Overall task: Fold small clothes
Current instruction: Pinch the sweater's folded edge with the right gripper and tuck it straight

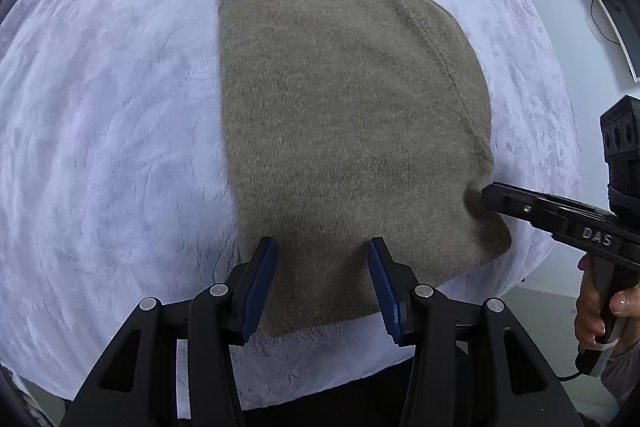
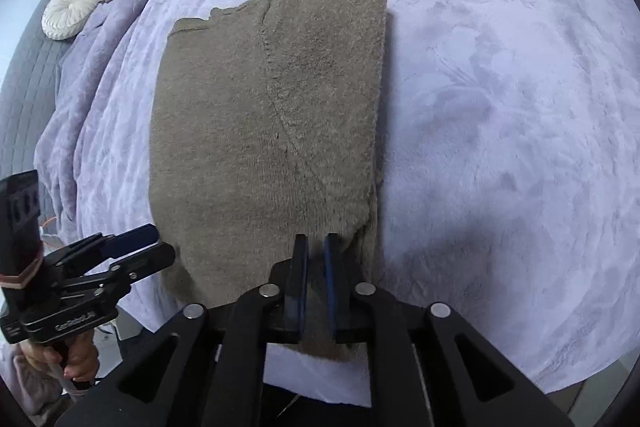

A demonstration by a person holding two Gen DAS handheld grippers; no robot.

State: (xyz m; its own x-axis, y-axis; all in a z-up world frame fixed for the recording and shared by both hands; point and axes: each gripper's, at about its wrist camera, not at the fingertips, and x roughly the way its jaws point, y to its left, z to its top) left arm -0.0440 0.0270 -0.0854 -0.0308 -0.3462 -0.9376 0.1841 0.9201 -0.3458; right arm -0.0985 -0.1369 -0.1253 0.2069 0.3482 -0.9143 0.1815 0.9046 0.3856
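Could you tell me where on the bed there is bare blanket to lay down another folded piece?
Bare lavender blanket lies wide on the right of the olive sweater, and a broad patch on its left. The near edge is crowded: the right hand-held gripper pinches the corner and the left hand-held gripper hovers open.

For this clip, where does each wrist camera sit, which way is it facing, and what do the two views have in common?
Left wrist view: sits on the left gripper, looking forward and down over the near hem of the olive sweater; its jaws stand open, and the right gripper enters from the right with the person's right hand.
Right wrist view: sits on the right gripper, jaws nearly closed on the sweater's near corner; the left gripper and left hand show lower left.
Shared: the sweater on the lavender blanket, and each other's gripper.
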